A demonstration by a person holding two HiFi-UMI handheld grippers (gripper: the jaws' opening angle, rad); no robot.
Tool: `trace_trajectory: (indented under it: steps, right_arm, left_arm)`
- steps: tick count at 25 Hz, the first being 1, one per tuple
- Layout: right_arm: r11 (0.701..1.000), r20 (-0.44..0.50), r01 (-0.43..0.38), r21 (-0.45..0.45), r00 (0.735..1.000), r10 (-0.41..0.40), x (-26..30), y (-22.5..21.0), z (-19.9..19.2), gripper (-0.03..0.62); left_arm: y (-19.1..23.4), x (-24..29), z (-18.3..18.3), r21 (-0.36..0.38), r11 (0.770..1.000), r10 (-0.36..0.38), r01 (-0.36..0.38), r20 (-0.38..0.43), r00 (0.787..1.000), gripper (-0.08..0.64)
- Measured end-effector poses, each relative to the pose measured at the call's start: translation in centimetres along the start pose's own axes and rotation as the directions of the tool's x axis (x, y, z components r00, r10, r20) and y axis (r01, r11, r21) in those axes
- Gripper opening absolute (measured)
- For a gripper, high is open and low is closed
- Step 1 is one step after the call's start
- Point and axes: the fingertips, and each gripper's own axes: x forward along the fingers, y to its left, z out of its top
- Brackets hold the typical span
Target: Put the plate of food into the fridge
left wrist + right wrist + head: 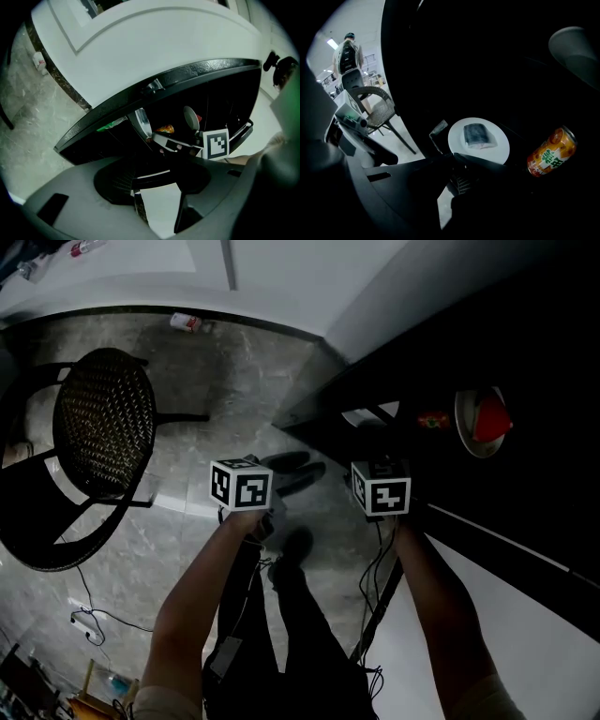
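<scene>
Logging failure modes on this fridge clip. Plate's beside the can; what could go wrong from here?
1. The right gripper is shut at the near rim of the plate; whether it pinches the rim is unclear. If so, backing out could drag the plate and its food back out.
2. The orange can sits close beside the plate; a sideways nudge could knock it.

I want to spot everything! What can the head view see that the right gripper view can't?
Only the head view: the wearer's own forearms and a bottle lying on the floor. Only the right gripper view: a dark slab of food on a white plate, and a person standing far behind. Both: the woven black chair.
</scene>
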Motion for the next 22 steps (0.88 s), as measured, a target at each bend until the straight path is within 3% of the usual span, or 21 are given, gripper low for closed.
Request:
trace_trajectory:
  steps: [3,7,11,16,22]
  right_arm:
    - [0.998,0.026,-0.048,0.030,0.999,0.047,-2.5,1.8,0.5,0.021]
    - [0.989,0.027,-0.140,0.053,0.990,0.139,-6.3,4.7,0.5,0.021]
    - [0.960,0.042,-0.236,0.149,0.972,0.233,-11.0,8.0,0.3,0.021]
    - [0.909,0.113,-0.341,0.240,0.940,0.323,-16.0,11.4,2.5,0.021]
    - [0.852,0.177,-0.453,0.261,0.890,0.419,-22.0,14.8,6.0,0.021]
  left_arm:
    - [-0.9,-0.3,-0.3,0.018,1.000,-0.004,0.004,-0.029,1.000,0.224]
    - [-3.5,-0.5,-0.4,0.095,0.995,-0.010,0.017,-0.074,0.997,0.182]
    - [-6.9,-2.2,-1.0,0.170,0.984,-0.031,0.051,-0.118,0.993,0.028]
    - [-10.1,-4.6,0.1,0.235,0.971,-0.013,0.049,-0.153,0.988,0.014]
    - [-15.6,-7.2,0.9,0.279,0.958,-0.020,0.065,-0.161,0.987,0.014]
